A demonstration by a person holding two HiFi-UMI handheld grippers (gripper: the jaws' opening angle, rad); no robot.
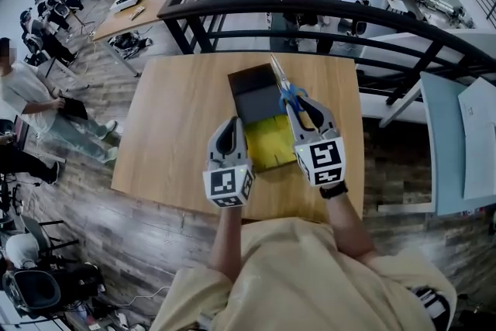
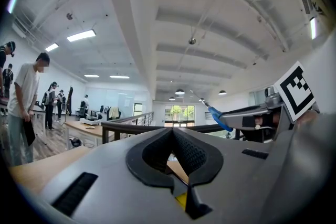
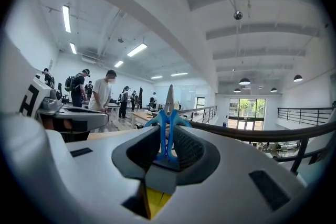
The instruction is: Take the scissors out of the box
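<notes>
1. Present state: the scissors [image 3: 167, 115] are clamped by their blue handles between the jaws of the right gripper [image 1: 301, 106], with the blades closed and pointing away from the person. In the head view they are seen above the far right part of the box [image 1: 249, 101] and are judged to be lifted clear of it. The jaws of the left gripper [image 2: 171, 134] are pressed together with nothing between them. This gripper is held just beside the box's yellow near end.
2. Slippage: only the handle loops are gripped, and the long blades project beyond the pads. The scissors may be made to pivot or slide out of the grip by a quick swing or tilt.
3. Drop zone: a railing [image 1: 325, 5] is seen past the far edge of the table [image 1: 174, 112], with a lower floor beyond it. Scissors lost while carried forward may fall past that edge.
4. Blade contact: the tips are exposed. The box wall or the left gripper may be struck if the right gripper is lowered without clearance.
5. Box displacement: the box is restrained by neither gripper. It may be knocked or dragged if the scissors are brought down across it.
6. Set-down: a bare area of table well apart from the box should be chosen. A bounce or skid is likely if the jaws are released before the scissors are resting.
</notes>
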